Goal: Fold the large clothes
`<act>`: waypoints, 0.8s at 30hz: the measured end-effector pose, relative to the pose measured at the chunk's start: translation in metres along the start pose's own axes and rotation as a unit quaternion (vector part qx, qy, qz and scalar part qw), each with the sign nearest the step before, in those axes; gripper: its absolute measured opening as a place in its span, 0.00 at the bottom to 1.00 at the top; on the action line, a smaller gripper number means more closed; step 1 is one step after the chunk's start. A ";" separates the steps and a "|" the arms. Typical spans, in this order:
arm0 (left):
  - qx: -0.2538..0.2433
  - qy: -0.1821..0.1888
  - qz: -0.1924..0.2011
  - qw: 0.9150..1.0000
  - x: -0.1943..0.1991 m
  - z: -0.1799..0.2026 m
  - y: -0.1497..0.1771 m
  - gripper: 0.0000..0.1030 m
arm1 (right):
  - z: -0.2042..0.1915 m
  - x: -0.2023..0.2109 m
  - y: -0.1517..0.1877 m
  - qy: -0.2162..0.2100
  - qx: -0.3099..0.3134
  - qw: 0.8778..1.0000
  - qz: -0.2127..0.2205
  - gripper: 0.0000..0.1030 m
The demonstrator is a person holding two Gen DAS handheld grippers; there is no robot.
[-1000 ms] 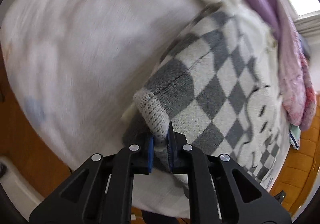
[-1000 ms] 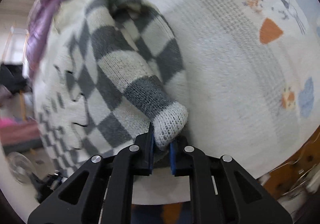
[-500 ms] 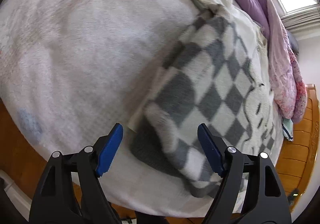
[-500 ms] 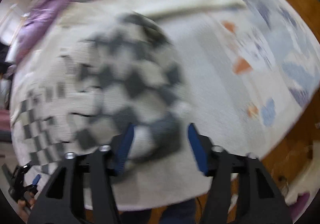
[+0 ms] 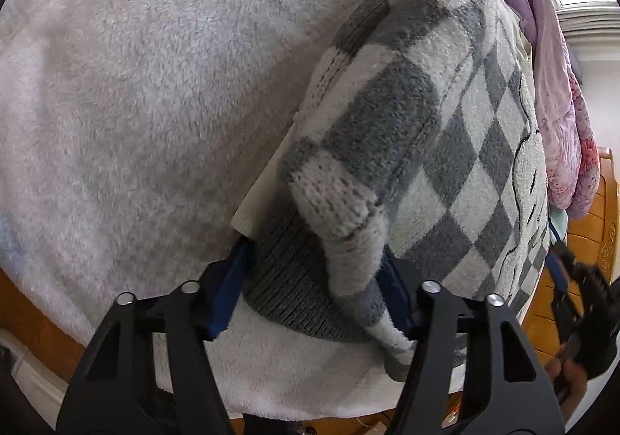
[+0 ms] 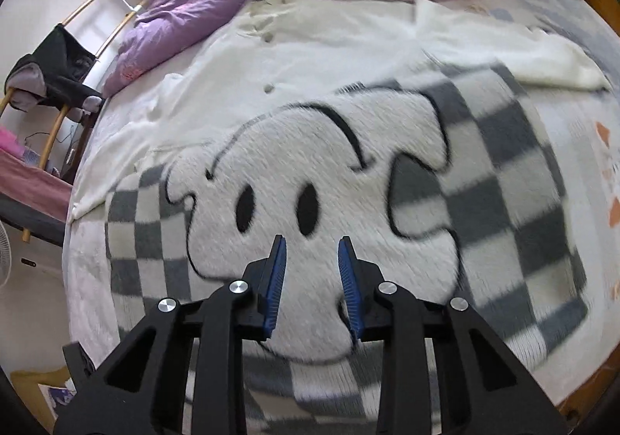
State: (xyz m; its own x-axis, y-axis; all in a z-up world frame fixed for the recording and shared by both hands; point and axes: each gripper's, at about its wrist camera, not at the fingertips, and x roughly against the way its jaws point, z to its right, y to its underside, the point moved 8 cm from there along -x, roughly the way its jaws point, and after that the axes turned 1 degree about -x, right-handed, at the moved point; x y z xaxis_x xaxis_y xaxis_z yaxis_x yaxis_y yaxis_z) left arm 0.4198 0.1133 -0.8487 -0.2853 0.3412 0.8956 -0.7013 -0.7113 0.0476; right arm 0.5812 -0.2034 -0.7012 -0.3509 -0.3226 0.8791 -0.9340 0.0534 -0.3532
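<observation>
You had let go of both sleeve cuffs, so the checkered sweater [image 6: 317,194] lay sleeves-in on the bed [image 5: 135,86], left gripper [image 5: 314,291] closing around its hem corner, right gripper [image 6: 312,276] narrowing, empty above it.

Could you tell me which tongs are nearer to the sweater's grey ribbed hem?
Left. The left tongs straddle the ribbed hem, closing; the right tongs hover over the cartoon face.
</observation>
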 end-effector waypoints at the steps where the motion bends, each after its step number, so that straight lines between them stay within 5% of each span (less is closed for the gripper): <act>1: -0.004 -0.005 -0.001 1.000 0.000 0.000 0.000 0.49 | -0.001 -0.003 -0.006 -0.004 0.001 1.000 0.006 0.26; 5: -0.024 -0.006 0.009 1.000 0.003 0.009 0.003 0.27 | -0.003 -0.032 -0.015 0.005 0.016 1.000 0.000 0.17; 7: -0.030 -0.006 0.016 0.999 0.009 0.014 0.004 0.25 | 0.008 -0.067 -0.005 0.031 0.023 0.998 -0.045 0.06; 9: -0.026 -0.001 0.020 0.999 0.014 0.016 0.005 0.24 | 0.016 -0.085 0.001 0.023 0.019 0.998 -0.047 0.00; 14: -0.029 0.016 0.033 0.999 0.040 0.028 0.008 0.23 | 0.013 -0.062 0.013 -0.021 0.010 0.996 -0.082 0.00; 19: -0.034 0.037 0.047 0.998 0.061 0.050 0.013 0.21 | 0.014 -0.053 0.081 -0.031 0.026 0.988 -0.151 0.01; 24: -0.062 0.056 0.063 0.995 0.084 0.083 0.019 0.20 | 0.013 -0.049 0.084 -0.056 0.032 0.989 -0.132 0.05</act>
State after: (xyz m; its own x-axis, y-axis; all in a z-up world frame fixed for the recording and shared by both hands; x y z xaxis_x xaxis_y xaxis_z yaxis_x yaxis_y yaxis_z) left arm 0.4366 0.0772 -0.7363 -0.4424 0.3256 0.8357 -0.7280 -0.6745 -0.1226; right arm 0.5207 -0.1960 -0.7779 -0.0827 -0.4207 0.9034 -0.9846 -0.1055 -0.1392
